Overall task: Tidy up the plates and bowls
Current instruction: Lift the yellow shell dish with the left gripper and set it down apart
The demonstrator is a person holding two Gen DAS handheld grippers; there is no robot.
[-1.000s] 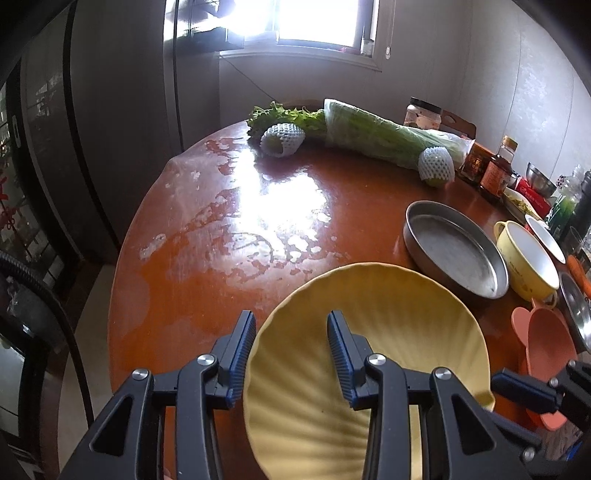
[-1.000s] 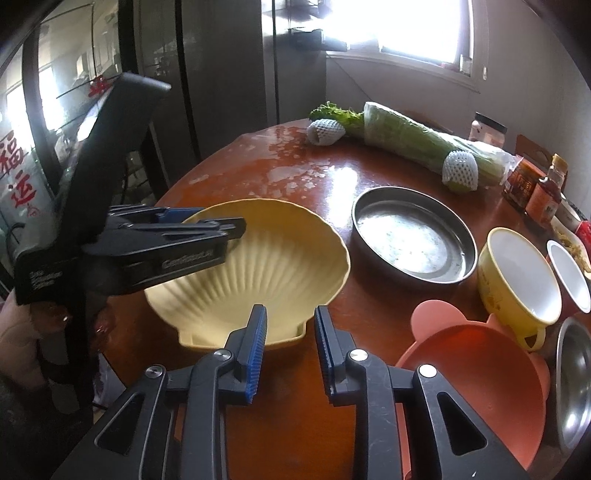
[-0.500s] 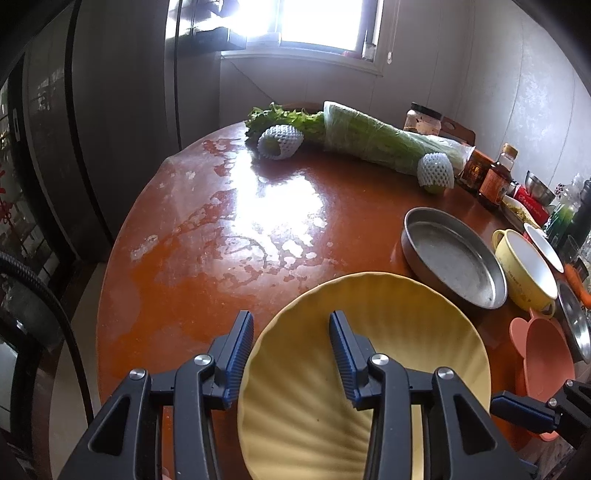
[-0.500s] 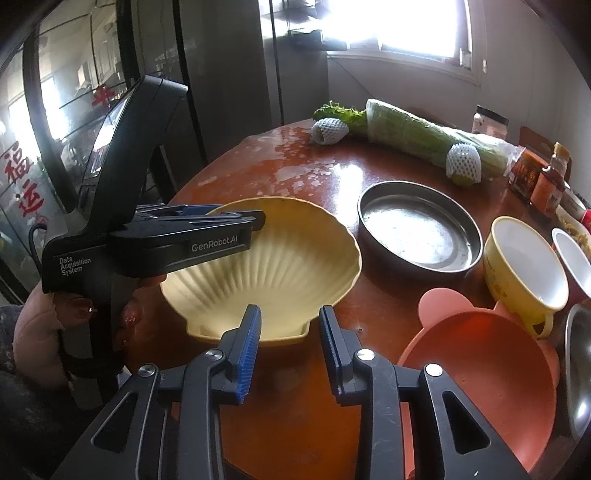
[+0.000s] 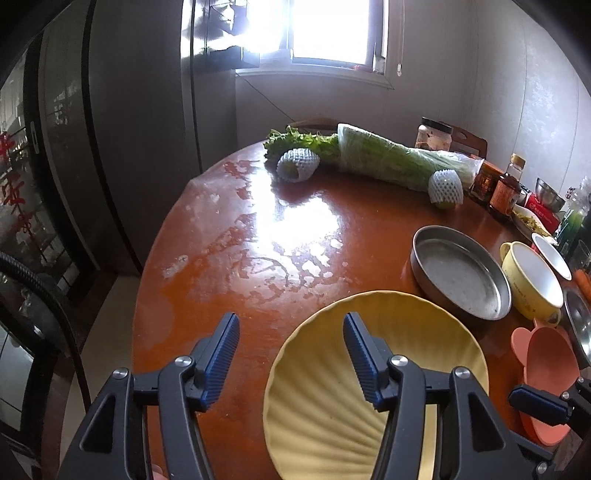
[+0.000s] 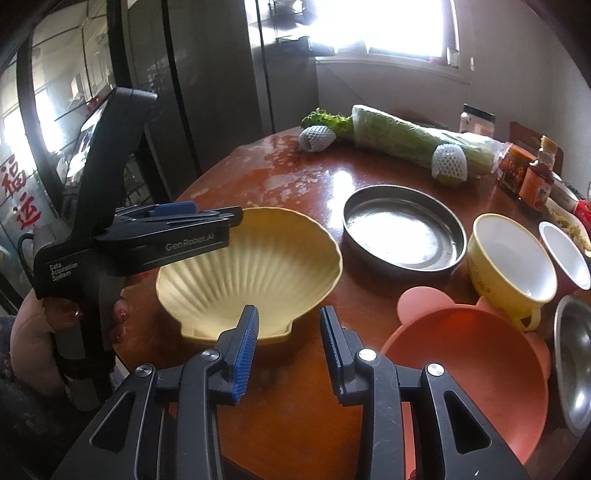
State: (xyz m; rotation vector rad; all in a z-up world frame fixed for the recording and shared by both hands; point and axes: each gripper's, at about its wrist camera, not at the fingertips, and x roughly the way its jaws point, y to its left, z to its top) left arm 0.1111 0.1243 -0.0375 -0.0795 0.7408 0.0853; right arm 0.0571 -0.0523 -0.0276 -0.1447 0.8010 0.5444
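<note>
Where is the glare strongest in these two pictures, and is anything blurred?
Left wrist view: the window is blown out and its reflection whitens the table. Right wrist view: the window is overexposed and glare covers the steel pan. Both are sharp, but straight lines bend near the edges.

Left gripper (image 5: 291,356) jaws just opened wider, letting go of shell plate (image 5: 388,387) rim, plate now flat on bench (image 5: 258,240).

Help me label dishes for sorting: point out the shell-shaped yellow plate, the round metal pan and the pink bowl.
shell-shaped yellow plate (image 6: 258,273): right wrist view, ribbed inner surface.
round metal pan (image 6: 400,230): right wrist view, flat bottom.
pink bowl (image 6: 476,373): right wrist view, inner wall.
</note>
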